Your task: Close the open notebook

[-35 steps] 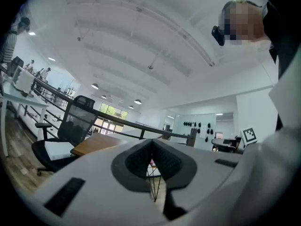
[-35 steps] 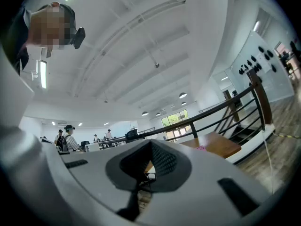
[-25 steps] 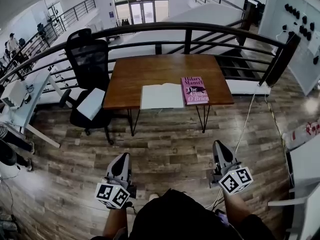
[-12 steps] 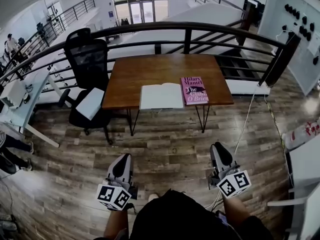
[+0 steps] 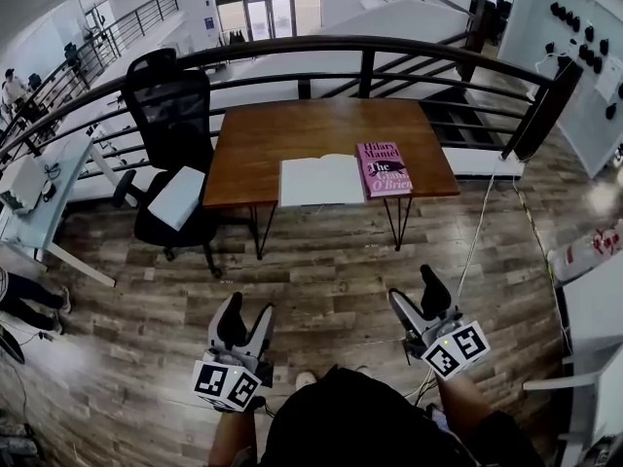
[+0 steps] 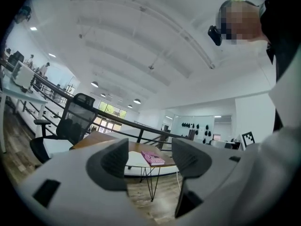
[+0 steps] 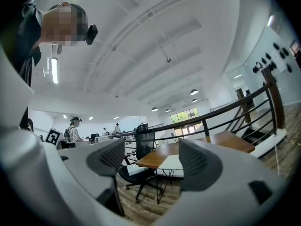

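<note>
Notebook point(image 5: 318, 181) sits at the bench's point(image 5: 311, 129) near edge; my left claw point(image 5: 245, 317) and right claw point(image 5: 417, 298), opening and empty, might shove it off.

Your left claw point(image 6: 149, 146) points level across the room. Its jaws are opening and stand well apart, with nothing between them. Through the gap you see the far wooden bench point(image 6: 94, 139), where the open notebook point(image 6: 136, 159) lies flat with a pink book point(image 6: 153, 157) just beside it on the right. A black office chair point(image 6: 75, 121) stands left of the bench, and a dark railing point(image 6: 123, 124) runs behind.
</note>
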A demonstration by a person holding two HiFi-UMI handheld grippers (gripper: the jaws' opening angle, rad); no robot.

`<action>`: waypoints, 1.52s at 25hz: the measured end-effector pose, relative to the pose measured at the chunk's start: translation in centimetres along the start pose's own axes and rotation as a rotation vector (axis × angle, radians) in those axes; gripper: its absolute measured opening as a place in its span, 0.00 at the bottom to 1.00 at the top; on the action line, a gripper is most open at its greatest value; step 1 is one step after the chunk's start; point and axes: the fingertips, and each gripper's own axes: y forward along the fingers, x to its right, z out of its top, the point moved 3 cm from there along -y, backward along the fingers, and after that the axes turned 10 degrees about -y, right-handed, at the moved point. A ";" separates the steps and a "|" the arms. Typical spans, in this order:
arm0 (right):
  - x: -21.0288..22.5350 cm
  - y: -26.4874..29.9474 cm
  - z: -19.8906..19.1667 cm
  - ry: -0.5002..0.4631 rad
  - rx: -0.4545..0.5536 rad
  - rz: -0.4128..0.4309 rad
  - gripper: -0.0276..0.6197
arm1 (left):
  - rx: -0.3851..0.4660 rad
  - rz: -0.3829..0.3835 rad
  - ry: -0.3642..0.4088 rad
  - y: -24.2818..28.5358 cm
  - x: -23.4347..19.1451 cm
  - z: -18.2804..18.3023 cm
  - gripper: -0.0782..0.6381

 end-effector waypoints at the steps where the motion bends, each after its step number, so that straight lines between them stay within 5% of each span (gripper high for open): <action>1: -0.3 0.1 0.0 -0.001 -0.004 -0.014 0.59 | -0.005 -0.001 -0.003 -0.3 -0.4 0.1 0.50; 16: -4.3 2.1 -0.5 -0.029 -0.039 -0.117 0.54 | -0.056 -0.024 -0.023 -1.9 -5.3 0.4 0.53; 27: 3.6 7.8 0.3 -0.004 0.022 -0.065 0.45 | -0.048 0.019 0.041 5.3 -4.5 1.7 0.53; 38: 13.4 9.5 -0.2 0.042 0.017 -0.044 0.40 | -0.012 0.120 -0.010 13.1 -3.7 0.5 0.53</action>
